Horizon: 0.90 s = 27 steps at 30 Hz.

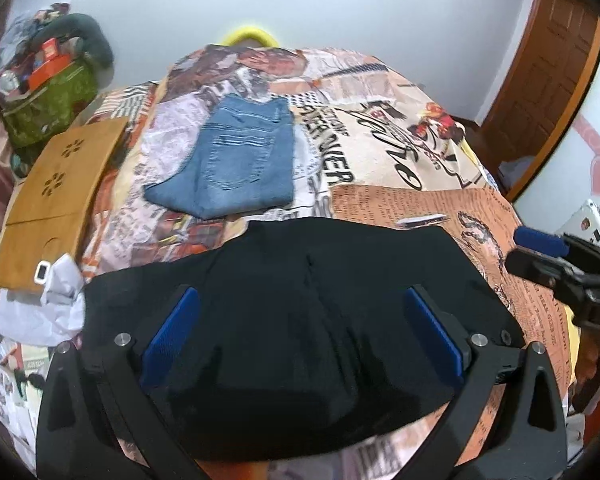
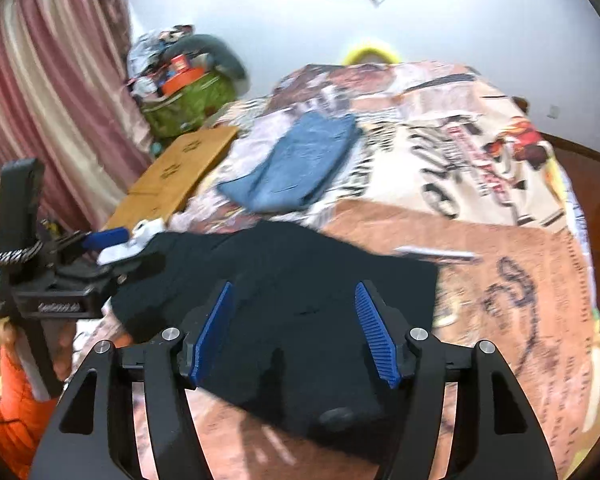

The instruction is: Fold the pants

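Observation:
Black pants (image 1: 300, 300) lie folded on the patterned bedspread (image 1: 400, 140), close in front of both grippers. My left gripper (image 1: 300, 292) hovers over them with its blue pads wide apart and nothing pinched. In the right wrist view the black pants (image 2: 300, 320) lie under my right gripper (image 2: 296, 286), whose jaws stand open and hold nothing. The left gripper (image 2: 108, 246) shows at the left edge of that view, and the right gripper (image 1: 528, 246) at the right edge of the left wrist view. Folded blue jeans (image 1: 236, 160) rest farther back on the bed.
A tan wooden board (image 1: 56, 196) lies at the bed's left side, with crumpled white cloth (image 1: 48, 304) near it. A green bag (image 1: 48, 108) full of items stands by the curtain (image 2: 40, 100). A white strip (image 1: 420, 221) lies on the bedspread beyond the pants. A wooden door (image 1: 540, 80) is at right.

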Each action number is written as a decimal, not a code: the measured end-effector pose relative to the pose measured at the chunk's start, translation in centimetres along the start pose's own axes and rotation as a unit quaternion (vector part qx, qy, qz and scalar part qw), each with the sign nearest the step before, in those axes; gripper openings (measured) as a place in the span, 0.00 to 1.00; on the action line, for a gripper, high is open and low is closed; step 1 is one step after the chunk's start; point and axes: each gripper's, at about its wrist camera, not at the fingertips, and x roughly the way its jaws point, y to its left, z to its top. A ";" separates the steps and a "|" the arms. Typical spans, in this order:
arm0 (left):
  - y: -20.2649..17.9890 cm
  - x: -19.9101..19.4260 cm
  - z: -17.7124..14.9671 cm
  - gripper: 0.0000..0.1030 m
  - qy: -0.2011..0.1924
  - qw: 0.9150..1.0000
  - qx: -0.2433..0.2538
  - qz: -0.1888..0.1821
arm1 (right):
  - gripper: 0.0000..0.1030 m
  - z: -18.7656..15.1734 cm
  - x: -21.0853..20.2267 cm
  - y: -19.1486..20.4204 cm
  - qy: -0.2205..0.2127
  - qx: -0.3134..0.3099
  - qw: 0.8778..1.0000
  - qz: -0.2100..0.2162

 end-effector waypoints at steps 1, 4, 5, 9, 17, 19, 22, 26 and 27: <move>-0.4 0.7 0.3 1.00 0.007 1.000 0.005 -0.001 | 0.58 0.1 0.1 -0.5 0.002 0.001 1.000 -0.005; -1.6 3.2 1.2 1.00 0.034 0.999 0.017 -0.007 | 0.58 0.3 1.6 -2.5 0.020 0.010 1.000 -0.016; -1.8 3.8 1.3 1.00 0.041 0.999 0.020 -0.008 | 0.58 0.3 2.2 -2.9 0.027 0.011 0.999 -0.016; -2.8 7.2 2.0 1.00 0.079 0.996 0.033 0.001 | 0.58 0.2 4.5 -4.4 0.055 0.013 0.998 -0.011; -3.7 12.4 0.8 1.00 0.138 0.986 0.084 0.040 | 0.58 -0.9 8.8 -5.4 0.121 0.001 0.993 0.015; -3.4 12.4 0.4 1.00 0.130 0.988 0.081 0.032 | 0.58 -1.4 9.3 -5.2 0.133 -0.008 0.991 0.013; -2.9 12.5 0.5 1.00 0.138 0.988 0.073 0.023 | 0.58 -2.0 9.3 -5.1 0.138 -0.018 0.990 0.008; -2.7 12.2 0.3 1.00 0.138 0.987 0.072 0.027 | 0.62 -2.5 8.3 -5.2 0.136 -0.017 0.991 -0.004; -2.8 11.9 0.2 1.00 0.136 0.987 0.075 0.034 | 0.64 -2.9 7.9 -5.2 0.135 -0.017 0.991 -0.009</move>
